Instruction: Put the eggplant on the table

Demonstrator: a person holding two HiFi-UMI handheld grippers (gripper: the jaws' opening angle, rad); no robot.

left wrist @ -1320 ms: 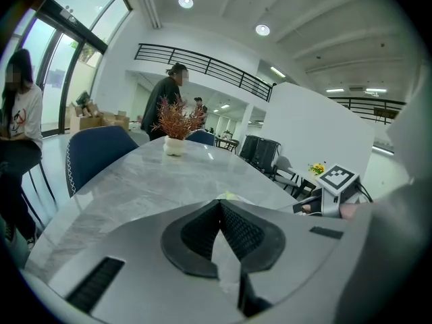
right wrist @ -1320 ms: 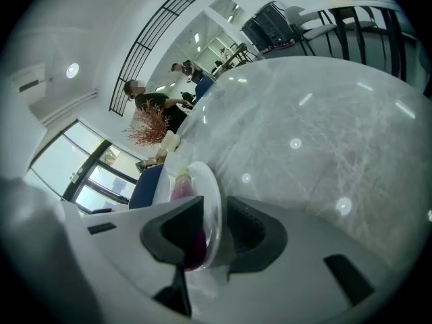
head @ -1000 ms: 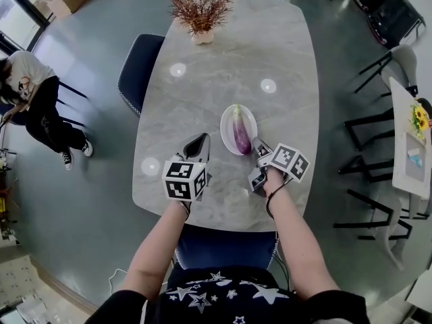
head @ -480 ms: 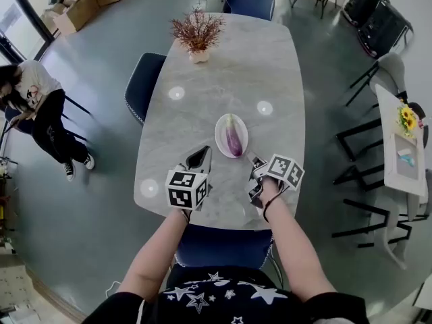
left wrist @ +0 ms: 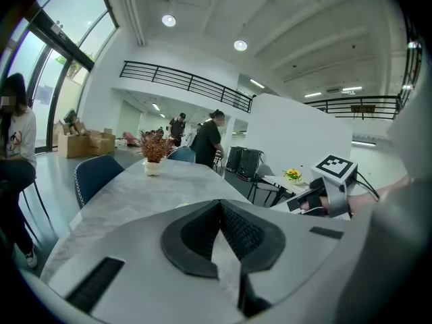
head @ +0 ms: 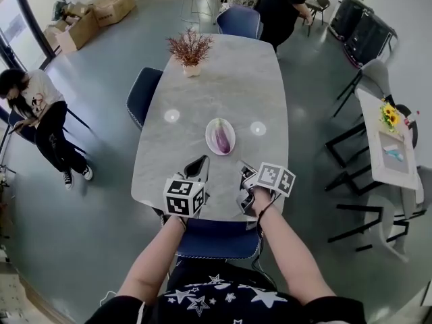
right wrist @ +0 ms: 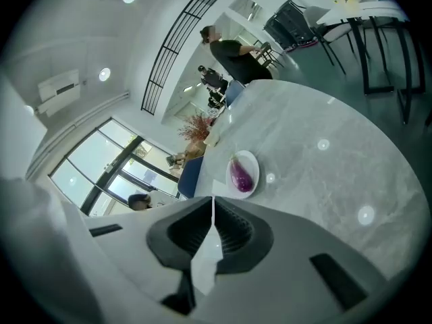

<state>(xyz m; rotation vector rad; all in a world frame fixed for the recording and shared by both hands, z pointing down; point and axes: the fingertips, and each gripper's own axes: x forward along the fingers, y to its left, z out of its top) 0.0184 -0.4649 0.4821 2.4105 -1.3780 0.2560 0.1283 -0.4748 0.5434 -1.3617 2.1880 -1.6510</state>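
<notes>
The eggplant point(head: 221, 138) lies on a plate point(head: 209, 140) mid-tabletop point(head: 223, 79), well apart from the left gripper point(head: 198, 166) and right gripper point(head: 241, 186). The fingers of these 2 are pressed together, empty. The eggplant is probably light, firm and slick; grasp across its thick middle.

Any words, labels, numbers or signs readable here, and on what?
No readable text anywhere.
On the left tool and right tool: square black-and-white marker patterns only, no letters.
On the cardboard boxes: any print is too small to read.
</notes>
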